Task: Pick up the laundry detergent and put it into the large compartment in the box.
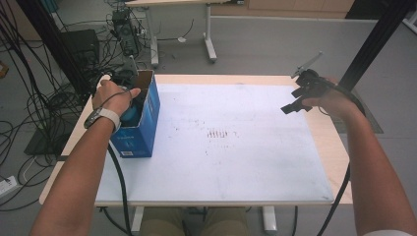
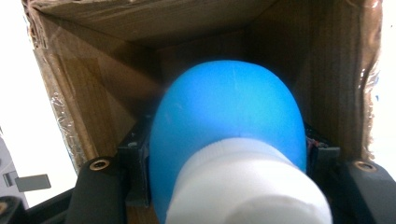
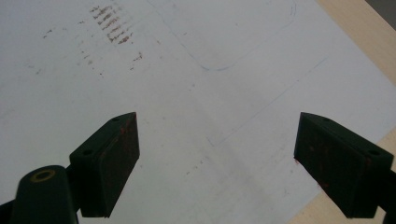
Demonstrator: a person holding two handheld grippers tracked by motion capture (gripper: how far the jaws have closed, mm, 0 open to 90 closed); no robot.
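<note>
Black two-jawed tool (image 3: pixel 217 163), trailing cable; wristband (image 1: pixel 104 118), seemingly white.

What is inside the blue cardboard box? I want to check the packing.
Inside the blue cardboard box, the left gripper holds a blue-and-white bottle. The bottle covers the box's bottom, so anything beneath stays unseen.

1. The white mat (image 1: pixel 231 147) lies bare across the centre and right of the frame: open passage for either hand.
2. At left, the blue box (image 1: pixel 142 123) blocks the way (a blue object (image 2: pixel 224 126) crowds its cardboard walls).
</note>
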